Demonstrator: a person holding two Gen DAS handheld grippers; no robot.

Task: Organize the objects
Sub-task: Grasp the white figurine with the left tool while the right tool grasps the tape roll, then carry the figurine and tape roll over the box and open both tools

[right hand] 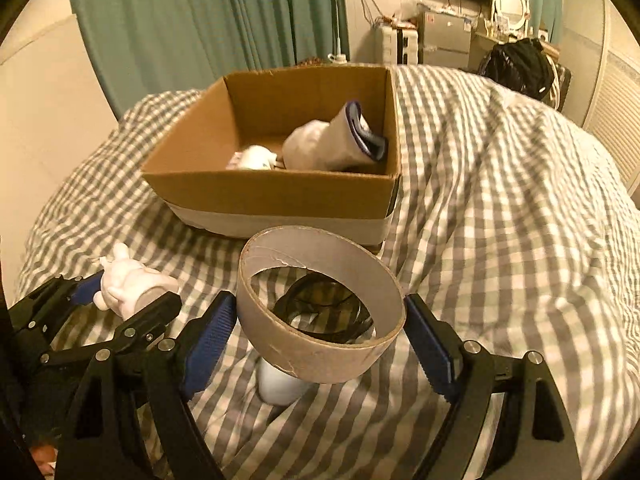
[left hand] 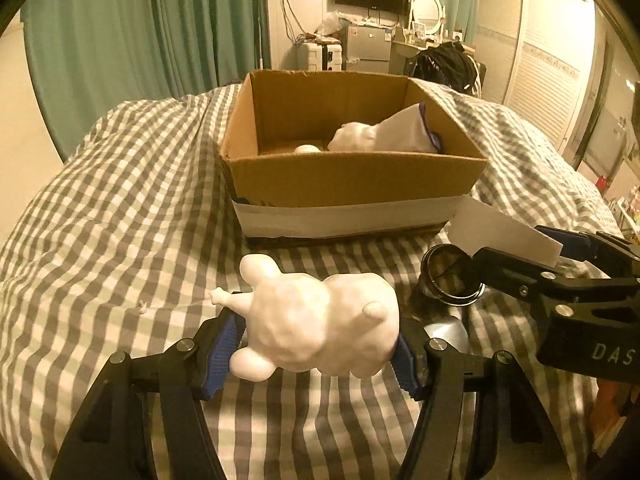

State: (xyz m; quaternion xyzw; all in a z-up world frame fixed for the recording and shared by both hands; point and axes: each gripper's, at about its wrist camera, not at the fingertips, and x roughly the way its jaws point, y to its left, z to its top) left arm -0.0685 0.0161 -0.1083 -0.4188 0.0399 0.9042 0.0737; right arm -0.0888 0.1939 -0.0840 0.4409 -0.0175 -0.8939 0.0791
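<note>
Left tool [left hand: 320, 340] is clamping a white toy figure [left hand: 316, 320]; right tool [right hand: 320, 332] is pinching a cardboard tape ring [right hand: 320, 308]. Both are hovering short of the cardboard box [right hand: 280, 196]; I am risking the rounded figure slipping, the ring crushing.

Both wrist views close, toward box [left hand: 352, 176]

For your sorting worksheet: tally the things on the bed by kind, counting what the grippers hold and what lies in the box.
White toy figures: 2, one held, one in the box
Card rings: 1
Black rings: 1
Cloth pouches: 1
White ovals: 1
Boxes: 1
Total: 7
</note>
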